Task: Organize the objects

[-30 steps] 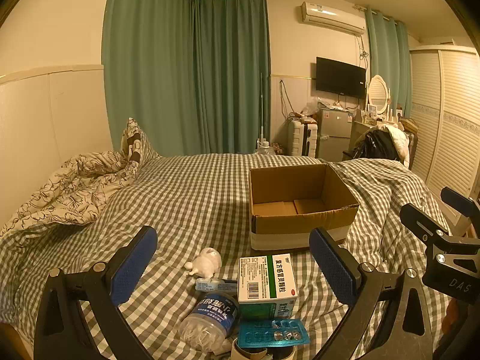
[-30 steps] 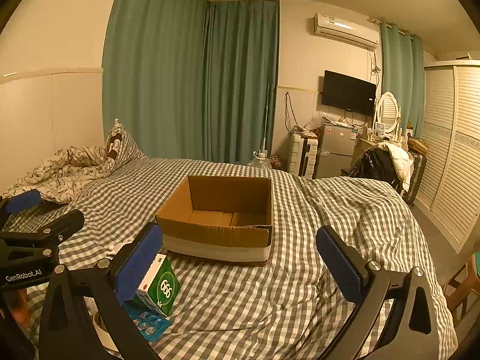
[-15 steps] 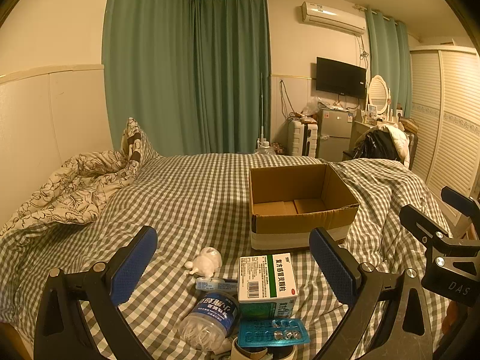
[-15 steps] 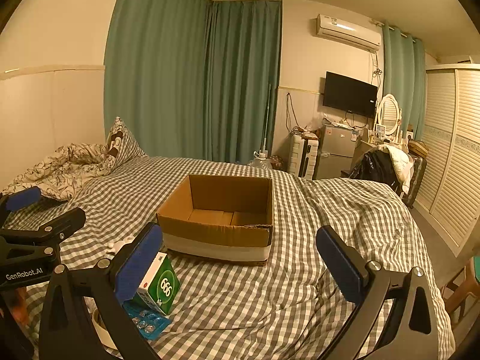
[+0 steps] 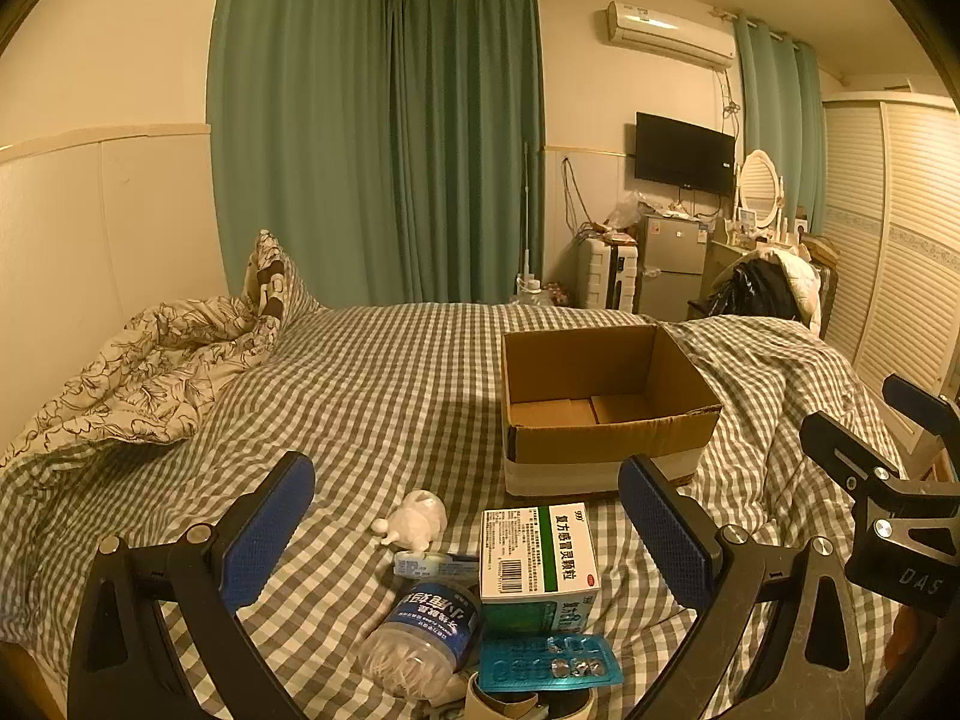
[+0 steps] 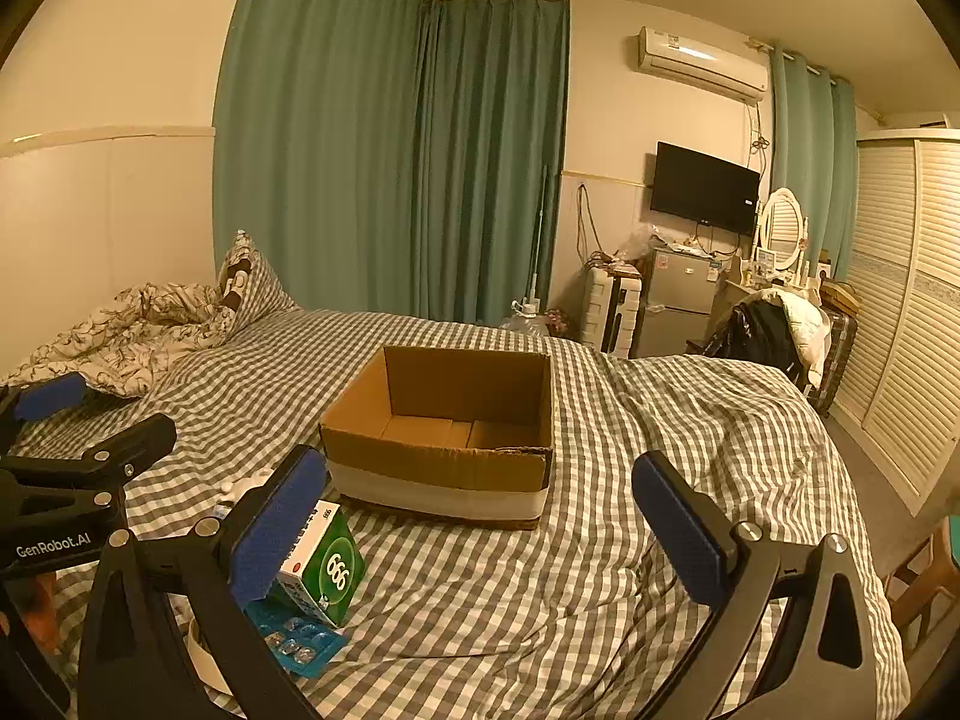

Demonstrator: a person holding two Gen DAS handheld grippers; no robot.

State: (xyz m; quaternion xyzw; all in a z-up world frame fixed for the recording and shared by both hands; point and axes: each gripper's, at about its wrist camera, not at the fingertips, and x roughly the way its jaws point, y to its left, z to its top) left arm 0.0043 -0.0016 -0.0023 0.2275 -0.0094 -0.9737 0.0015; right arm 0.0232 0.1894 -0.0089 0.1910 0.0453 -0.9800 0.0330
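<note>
An empty cardboard box (image 5: 606,408) sits on the checked bed; it also shows in the right wrist view (image 6: 444,426). Near the bed's front lie a green-and-white medicine box (image 5: 537,552), a clear jar with a blue label (image 5: 423,636), a blue blister pack (image 5: 549,663), a small white figure (image 5: 414,519) and a small tube (image 5: 435,564). My left gripper (image 5: 468,531) is open above them, holding nothing. My right gripper (image 6: 480,531) is open and empty, right of the medicine box (image 6: 327,570) and blister pack (image 6: 297,642).
A crumpled floral quilt (image 5: 138,372) and pillow lie at the bed's left. Beyond the bed are green curtains (image 5: 384,150), a small fridge (image 5: 669,267), a chair with clothes (image 5: 762,291) and a slatted wardrobe (image 5: 900,276) on the right.
The right gripper view has shifted slightly. The left gripper and the objects have not moved.
</note>
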